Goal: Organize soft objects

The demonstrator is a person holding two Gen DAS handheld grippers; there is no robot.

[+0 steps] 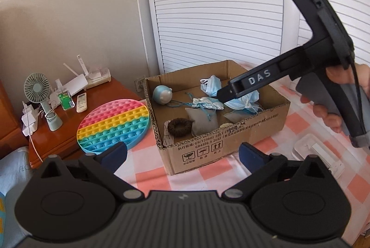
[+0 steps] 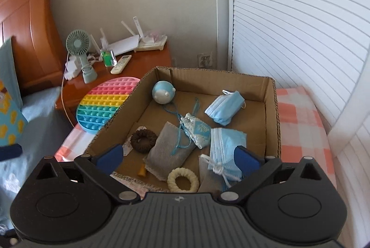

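A cardboard box stands on the pink checked cloth. It holds a blue round toy, two blue face masks, a silver-blue sachet, a grey pouch, a brown ring and a cream ring. A rainbow pop-it mat lies left of the box. My left gripper is open and empty in front of the box. My right gripper is open and empty, over the box above the near mask.
A wooden nightstand left of the box carries a small fan, a remote, a router and chargers. White louvred doors stand behind. A white plastic container sits at the right on the cloth.
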